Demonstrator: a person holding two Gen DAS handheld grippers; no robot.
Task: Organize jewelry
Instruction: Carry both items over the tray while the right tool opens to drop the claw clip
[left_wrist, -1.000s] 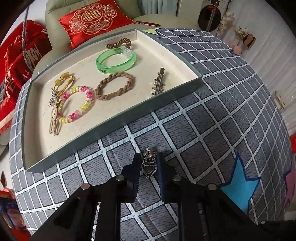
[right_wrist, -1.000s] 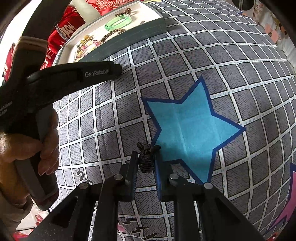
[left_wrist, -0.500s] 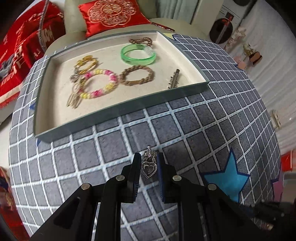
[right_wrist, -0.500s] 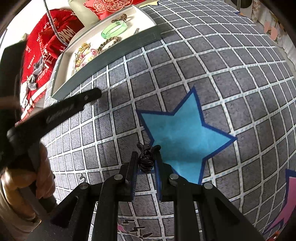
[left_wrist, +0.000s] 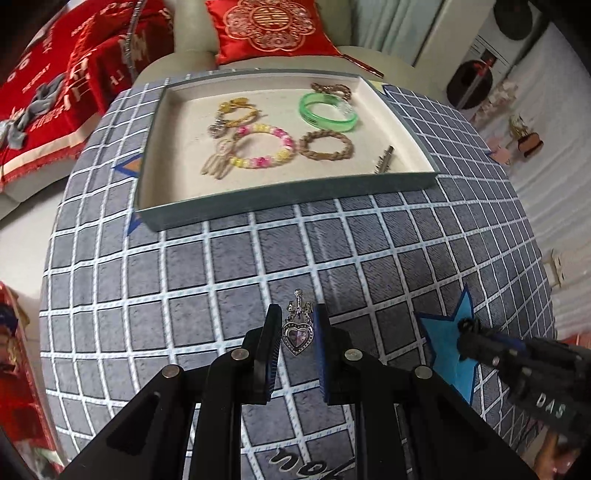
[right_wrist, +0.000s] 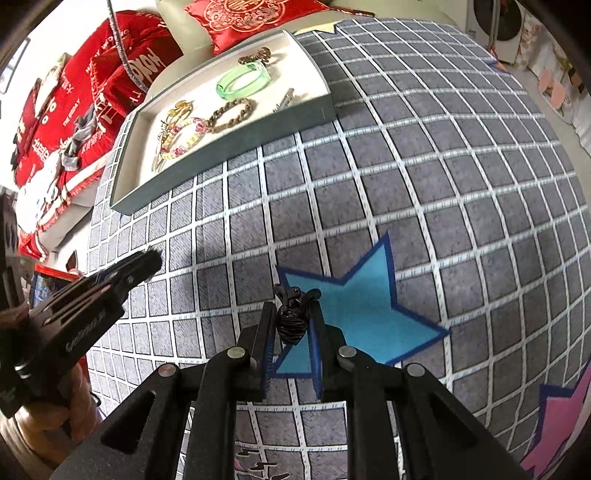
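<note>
My left gripper (left_wrist: 294, 332) is shut on a silver heart pendant (left_wrist: 296, 334), held above the grey checked mat, well short of the tray. My right gripper (right_wrist: 291, 319) is shut on a small black ornament (right_wrist: 292, 320) above the blue star. The grey-walled jewelry tray (left_wrist: 288, 197) lies at the far side of the mat. It holds a green bangle (left_wrist: 328, 110), a pink and yellow bead bracelet (left_wrist: 264, 147), a brown braided bracelet (left_wrist: 326, 145), a gold bracelet (left_wrist: 236, 113), a metal hair clip (left_wrist: 384, 164) and a brown chain (left_wrist: 330, 88). The tray also shows in the right wrist view (right_wrist: 229, 147).
The grey checked mat (left_wrist: 221, 266) has a blue star (right_wrist: 354, 306) and a pink shape (right_wrist: 554, 424). Red cushions (left_wrist: 269, 26) and red cloth (left_wrist: 55, 92) lie beyond the tray. Small figures (left_wrist: 524, 136) stand at the far right.
Both grippers have drawn back and up from the tray, which now looks smaller and farther. The left gripper has turned so the tray sits squarer. Each keeps its item.
</note>
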